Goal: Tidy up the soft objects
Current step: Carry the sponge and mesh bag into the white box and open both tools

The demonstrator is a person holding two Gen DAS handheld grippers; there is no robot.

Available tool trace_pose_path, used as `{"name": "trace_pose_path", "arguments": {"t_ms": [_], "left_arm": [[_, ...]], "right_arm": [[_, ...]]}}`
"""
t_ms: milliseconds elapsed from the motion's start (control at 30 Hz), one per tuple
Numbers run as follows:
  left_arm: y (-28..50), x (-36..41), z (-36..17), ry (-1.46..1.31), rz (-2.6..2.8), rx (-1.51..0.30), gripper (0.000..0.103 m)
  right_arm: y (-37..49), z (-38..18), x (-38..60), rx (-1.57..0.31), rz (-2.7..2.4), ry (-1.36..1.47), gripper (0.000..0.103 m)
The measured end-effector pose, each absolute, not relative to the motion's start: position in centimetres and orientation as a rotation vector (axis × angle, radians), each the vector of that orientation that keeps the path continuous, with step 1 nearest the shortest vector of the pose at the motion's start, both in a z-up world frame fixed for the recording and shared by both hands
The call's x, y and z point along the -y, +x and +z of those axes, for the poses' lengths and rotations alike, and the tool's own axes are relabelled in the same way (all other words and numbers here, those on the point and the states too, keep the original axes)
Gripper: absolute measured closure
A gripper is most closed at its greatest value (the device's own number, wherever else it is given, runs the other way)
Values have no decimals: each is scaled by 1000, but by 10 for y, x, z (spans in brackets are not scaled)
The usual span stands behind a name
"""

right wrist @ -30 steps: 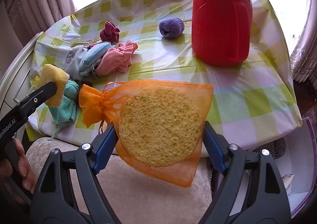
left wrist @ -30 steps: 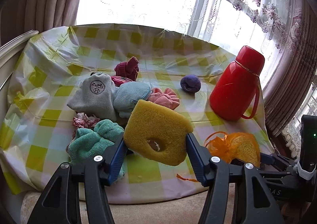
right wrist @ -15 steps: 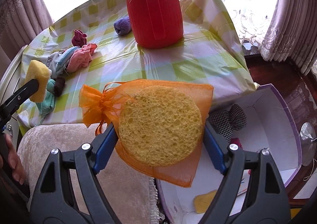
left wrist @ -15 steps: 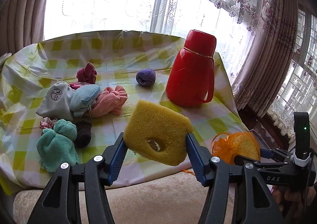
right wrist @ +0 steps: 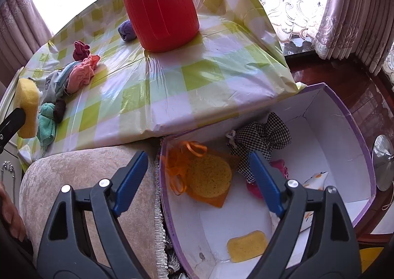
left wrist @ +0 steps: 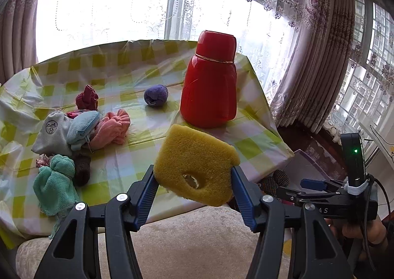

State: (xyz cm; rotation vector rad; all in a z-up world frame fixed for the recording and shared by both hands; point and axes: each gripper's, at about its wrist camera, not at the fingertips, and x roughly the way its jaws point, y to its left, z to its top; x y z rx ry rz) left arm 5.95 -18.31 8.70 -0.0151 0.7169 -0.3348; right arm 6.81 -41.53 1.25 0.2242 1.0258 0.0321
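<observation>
My left gripper [left wrist: 194, 180] is shut on a yellow sponge with a hole [left wrist: 197, 163], held above the table's front edge; the sponge also shows in the right wrist view [right wrist: 27, 106]. My right gripper [right wrist: 199, 178] is open and empty above a white box with a purple rim [right wrist: 344, 111]. A round sponge in an orange mesh bag [right wrist: 206, 178] lies in the box beside a checkered cloth [right wrist: 261, 136] and a small yellow sponge [right wrist: 247, 245]. On the table lie a pink cloth [left wrist: 110, 128], a teal towel [left wrist: 55, 185], a grey pouch [left wrist: 51, 133] and a purple ball [left wrist: 156, 95].
A tall red thermos [left wrist: 209, 81] stands on the checkered tablecloth [right wrist: 172, 86] at the right. A beige upholstered seat [right wrist: 86, 175] sits between the table and me. The box stands on the dark floor right of the seat. Curtains and a window lie behind.
My right gripper swung right over the box, opened and let go of the orange mesh bag, which now lies in the box. My left gripper turned right with its sponge.
</observation>
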Motion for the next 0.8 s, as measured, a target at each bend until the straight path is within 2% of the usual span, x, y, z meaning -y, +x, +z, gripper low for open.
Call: {"name": "trace_pose_path", "arguments": {"t_ms": [467, 800], "left_arm": [[38, 256, 87, 42, -603, -768, 43], [13, 309, 70, 84, -869, -900, 38]], "right_arm": [[45, 38, 482, -945, -102, 295, 16], [27, 48, 519, -902, -168, 349, 16]]}}
